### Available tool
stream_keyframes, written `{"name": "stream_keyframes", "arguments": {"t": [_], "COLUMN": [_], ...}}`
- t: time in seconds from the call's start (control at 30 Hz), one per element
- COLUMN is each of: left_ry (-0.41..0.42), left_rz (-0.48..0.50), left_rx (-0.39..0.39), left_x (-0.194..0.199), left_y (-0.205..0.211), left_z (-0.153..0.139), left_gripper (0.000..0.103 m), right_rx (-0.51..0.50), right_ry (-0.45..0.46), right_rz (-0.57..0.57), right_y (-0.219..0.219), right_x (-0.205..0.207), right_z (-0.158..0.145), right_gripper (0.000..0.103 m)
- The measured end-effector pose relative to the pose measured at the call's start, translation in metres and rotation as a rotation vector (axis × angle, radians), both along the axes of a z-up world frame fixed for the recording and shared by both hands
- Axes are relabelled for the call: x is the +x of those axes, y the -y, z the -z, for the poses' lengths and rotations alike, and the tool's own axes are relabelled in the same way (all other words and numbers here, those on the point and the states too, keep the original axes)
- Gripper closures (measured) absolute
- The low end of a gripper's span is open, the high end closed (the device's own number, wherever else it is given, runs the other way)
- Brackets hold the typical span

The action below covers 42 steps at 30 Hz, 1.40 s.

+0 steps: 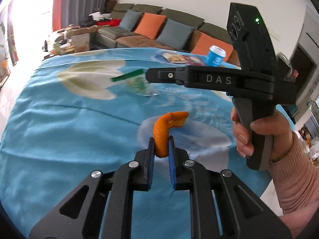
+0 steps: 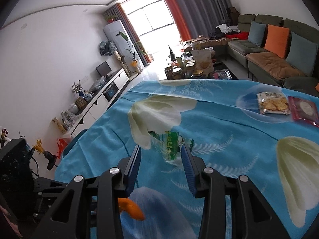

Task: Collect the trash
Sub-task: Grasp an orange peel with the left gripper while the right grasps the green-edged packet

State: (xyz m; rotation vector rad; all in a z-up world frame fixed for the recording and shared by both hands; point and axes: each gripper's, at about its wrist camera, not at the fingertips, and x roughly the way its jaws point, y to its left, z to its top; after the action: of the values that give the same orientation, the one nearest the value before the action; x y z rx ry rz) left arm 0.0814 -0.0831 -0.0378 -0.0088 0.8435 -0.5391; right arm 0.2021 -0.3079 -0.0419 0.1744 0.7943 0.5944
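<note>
Your left gripper (image 1: 161, 145) is clamped on the peel (image 1: 167, 127), lifted off the cloth (image 1: 59, 119). Your right gripper (image 2: 161, 155) is wide, the wrapper (image 2: 171, 145) lying just ahead between its fingers, not yet gripped. No bin shows; both pieces remain uncollected.

Bench (image 2: 219, 119) under my claws has a blue floral cloth (image 2: 99, 139). Lying on it: clear green-print wrapper (image 2: 171, 145) mid-bench; cracker packet (image 2: 273, 103) touching a red packet (image 2: 304, 108) far right; blue cup (image 1: 215, 55) at the far edge.
</note>
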Motion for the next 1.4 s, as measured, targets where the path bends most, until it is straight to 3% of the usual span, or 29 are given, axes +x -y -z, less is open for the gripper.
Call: {"name": "stream_keyframes", "arguments": {"t": [0.33, 0.63, 1.1, 1.4], "left_ry": [0.004, 0.006, 0.038, 0.046], "left_rz": [-0.088, -0.149, -0.265, -0.34], "left_rx": [-0.007, -0.021, -0.029, -0.033], "left_x": [-0.009, -0.019, -0.034, -0.043], "left_y": [-0.037, -0.062, -0.112, -0.143], "left_z": [-0.001, -0.001, -0.008, -0.008], "left_gripper": [0.09, 0.09, 0.09, 0.09], "right_rx": [-0.052, -0.084, -0.033, 0.035], "right_ry": [-0.005, -0.005, 0.025, 0.06], "right_rz": [0.009, -0.002, -0.02, -0.093], "right_y": [-0.014, -0.027, -0.036, -0.058], "right_x": [0.009, 0.009, -0.005, -0.032], "right_z": [0.006, 0.011, -0.001, -0.02], "right_gripper": [0.065, 0.094, 0.098, 0.098]}}
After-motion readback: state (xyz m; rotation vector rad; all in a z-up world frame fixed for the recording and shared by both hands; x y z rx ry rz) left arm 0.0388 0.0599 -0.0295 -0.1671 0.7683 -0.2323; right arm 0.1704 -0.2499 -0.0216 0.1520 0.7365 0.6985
